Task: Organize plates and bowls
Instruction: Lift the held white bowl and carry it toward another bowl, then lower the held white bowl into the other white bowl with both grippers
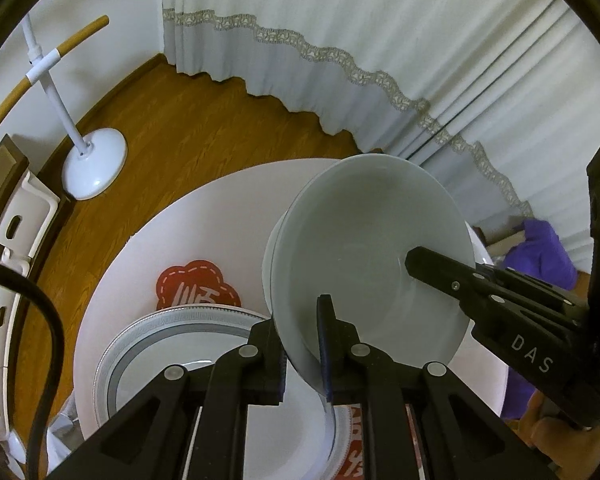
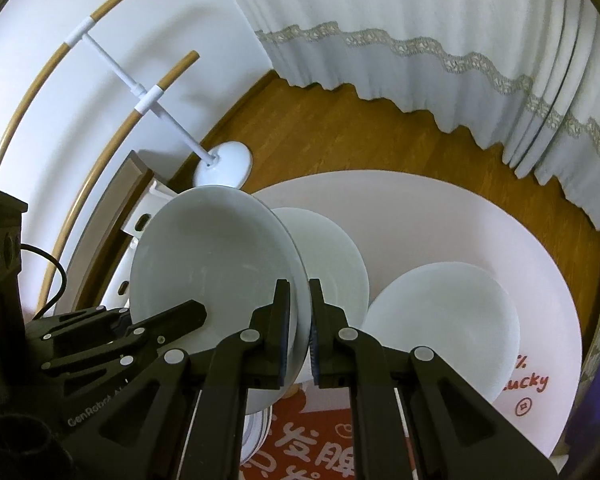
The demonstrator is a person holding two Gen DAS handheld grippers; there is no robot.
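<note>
We see both tools pinching one pale grey-white glazed ceramic bowl (image 1: 372, 256), held tilted above the round pale pink surface (image 1: 204, 216); the left hand-held gripper (image 1: 300, 344) is pressed onto the bowl's near rim at the lower middle of the left view, while the right hand-held gripper (image 2: 299, 328) clamps the opposite rim at the lower middle of its own view, where the bowl (image 2: 208, 256) fills the centre left; under it, a second white bowl (image 2: 332, 256) shows behind the rim; a flat white plate (image 2: 440, 320) lies at the right on the surface (image 2: 420, 208); a white plate with a grey patterned band (image 1: 172, 328) sits at the lower left of the left view, near a red flower-shaped coaster (image 1: 198, 284); a white stand base (image 1: 94, 164) rests on the wooden floor (image 1: 204, 112) at upper left.
</note>
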